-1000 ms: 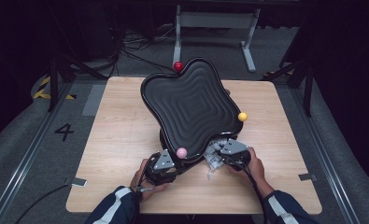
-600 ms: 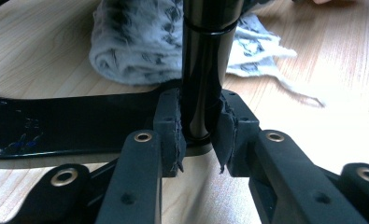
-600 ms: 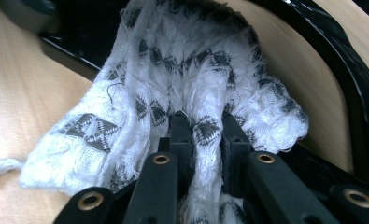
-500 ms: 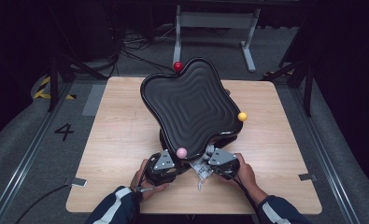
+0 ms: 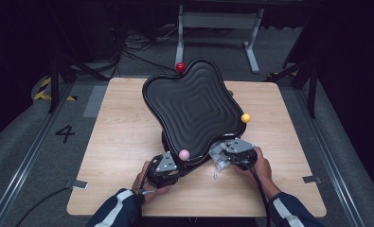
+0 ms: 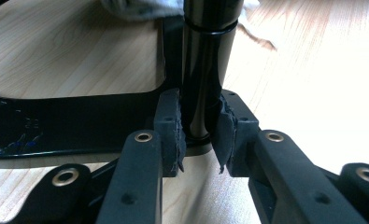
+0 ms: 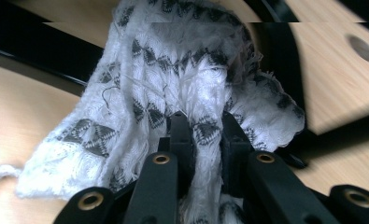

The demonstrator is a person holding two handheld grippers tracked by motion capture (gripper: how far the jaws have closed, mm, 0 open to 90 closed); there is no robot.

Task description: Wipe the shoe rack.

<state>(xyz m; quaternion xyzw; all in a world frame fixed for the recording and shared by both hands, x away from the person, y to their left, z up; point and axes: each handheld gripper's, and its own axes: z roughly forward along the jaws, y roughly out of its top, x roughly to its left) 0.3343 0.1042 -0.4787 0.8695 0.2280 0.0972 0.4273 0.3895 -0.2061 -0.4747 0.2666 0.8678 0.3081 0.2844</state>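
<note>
From the high view, a black wavy tray (image 5: 194, 106) stands tilted on a stand near the middle of the table (image 5: 118, 142). The left gripper (image 5: 168, 166) sits at the stand's foot toward the near edge, and the right gripper (image 5: 229, 152) is just beside the tray's near-right rim with a white cloth (image 5: 218, 158) bunched at its tip. The cloth lies straight ahead of the right tongs, touching the tray's underside or rim there, so the right hand (image 5: 262, 165) is the one placed to wipe.

Count: one tray, one cloth, three balls on the rim, namely a red ball (image 5: 180, 67) toward the far edge, a yellow ball (image 5: 245, 117) on the right, and a pink ball (image 5: 184, 154) at the near side.

In the left gripper view, the jaws stand narrowly parted and clamp the black post (image 6: 205, 70), which runs upright between the pads (image 6: 169, 126). The stand's base (image 6: 74, 126) lies flat on the wood.

In the right gripper view, the jaws pinch a fold of the patterned cloth (image 7: 173, 79), nearly closed on it, with the rest draped forward over a black bar (image 7: 32, 51) of the stand.
</note>
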